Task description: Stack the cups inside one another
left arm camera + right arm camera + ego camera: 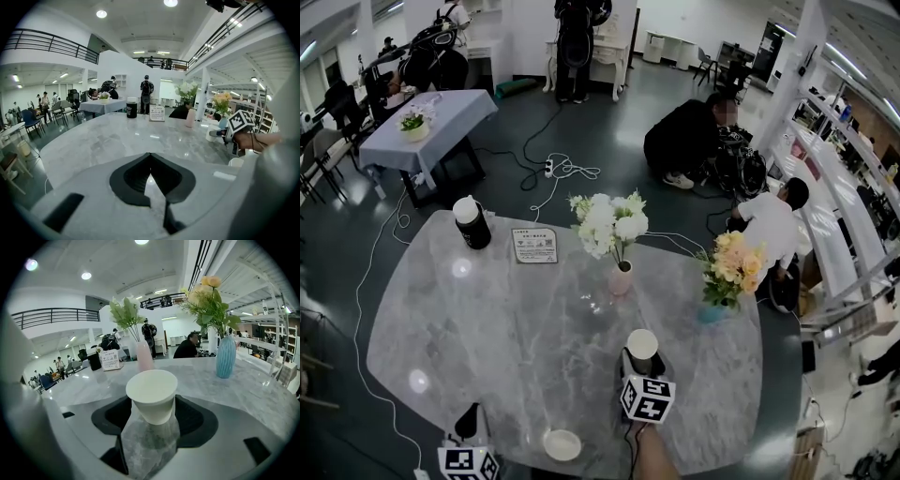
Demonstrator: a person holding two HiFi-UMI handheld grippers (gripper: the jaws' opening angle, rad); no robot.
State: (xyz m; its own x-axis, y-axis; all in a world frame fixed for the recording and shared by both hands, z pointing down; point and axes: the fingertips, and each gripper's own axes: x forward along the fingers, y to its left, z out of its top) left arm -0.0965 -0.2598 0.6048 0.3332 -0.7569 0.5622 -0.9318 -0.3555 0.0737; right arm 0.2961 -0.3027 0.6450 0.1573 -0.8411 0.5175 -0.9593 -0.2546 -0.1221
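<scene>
Right gripper (643,366): fingers wide, upright cup (152,397) between them, unpressed, on desk (487,328). Left gripper (150,159): fingers closed, empty. Second cup (562,443): between both grippers.

Grey grippers (150,161) (152,416), black jaws, black-and-white marker cubes (648,398) (467,462)

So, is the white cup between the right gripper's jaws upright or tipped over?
Upright: the white cup stands on the marble table, mouth facing up.
</scene>
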